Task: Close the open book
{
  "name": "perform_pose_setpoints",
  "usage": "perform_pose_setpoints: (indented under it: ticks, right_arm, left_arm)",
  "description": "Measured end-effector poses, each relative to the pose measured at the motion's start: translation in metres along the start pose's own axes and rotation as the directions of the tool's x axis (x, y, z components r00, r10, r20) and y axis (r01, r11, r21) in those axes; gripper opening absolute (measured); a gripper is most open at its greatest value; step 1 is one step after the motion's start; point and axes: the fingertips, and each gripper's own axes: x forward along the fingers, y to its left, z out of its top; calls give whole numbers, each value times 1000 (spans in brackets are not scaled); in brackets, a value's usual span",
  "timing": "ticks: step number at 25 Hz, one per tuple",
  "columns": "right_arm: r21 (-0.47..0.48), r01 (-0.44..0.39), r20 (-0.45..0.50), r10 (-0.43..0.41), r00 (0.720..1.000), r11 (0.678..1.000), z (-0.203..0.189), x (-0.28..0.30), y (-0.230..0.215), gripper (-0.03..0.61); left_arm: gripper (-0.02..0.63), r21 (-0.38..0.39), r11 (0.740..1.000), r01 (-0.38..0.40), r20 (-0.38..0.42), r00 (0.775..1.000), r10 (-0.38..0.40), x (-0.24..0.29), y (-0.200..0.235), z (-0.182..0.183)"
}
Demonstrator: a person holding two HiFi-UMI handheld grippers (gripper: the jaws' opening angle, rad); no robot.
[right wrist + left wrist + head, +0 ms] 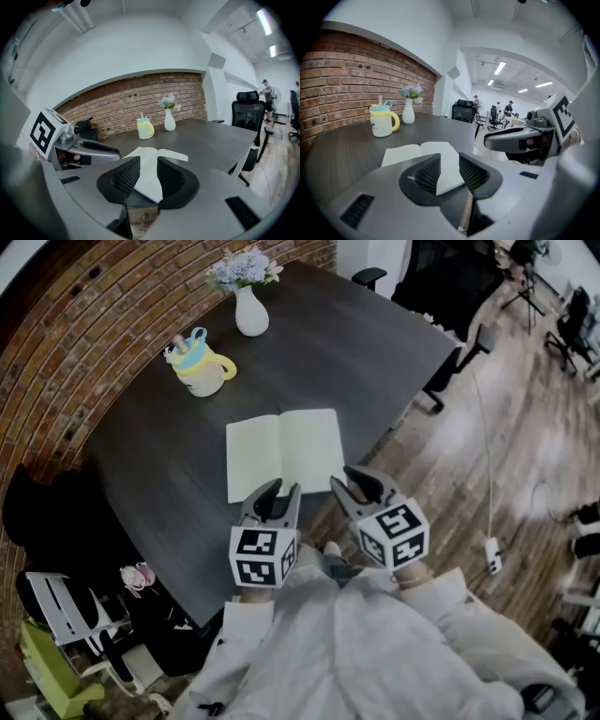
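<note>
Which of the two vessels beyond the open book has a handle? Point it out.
The cream mug with the yellow handle, the one nearer the book. The white vase beside it has no handle and holds flowers.

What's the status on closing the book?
Open, empty: left gripper, right gripper, at near edge of book. It lies open, flat on table. Beyond it mug, vase; not in the way.

The left gripper (pixel 286 486) and right gripper (pixel 339 474) cover the open book's (pixel 281 451) near edge. Distant people (pixel 508 107) are too small to make out.
</note>
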Motion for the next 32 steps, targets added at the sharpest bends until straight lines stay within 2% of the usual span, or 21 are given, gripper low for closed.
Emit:
perform_pose_setpoints:
  ticks: [3, 9, 21, 26, 32]
  right_arm:
    - [20, -1, -2, 2, 1000, 1000, -4, 4, 0, 89]
    - [63, 25, -28, -23, 999, 998, -18, 10, -7, 89]
    - [156, 115, -59, -107, 993, 981, -32, 13, -10, 89]
    - [179, 150, -61, -141, 988, 972, -36, 9, -13, 89]
    - [214, 170, -81, -156, 984, 962, -50, 3, -15, 89]
  left_arm:
    - [109, 27, 1000, 5, -25, 1000, -4, 1, 4, -4]
    - [126, 177, 984, 22, -109, 994, -3, 8, 12, -21]
    - [127, 256, 960, 114, -167, 983, -72, 16, 21, -28]
    - [135, 337, 925, 175, -207, 972, -109, 22, 13, -39]
    - [155, 404, 888, 218, -258, 959, -118, 29, 2, -50]
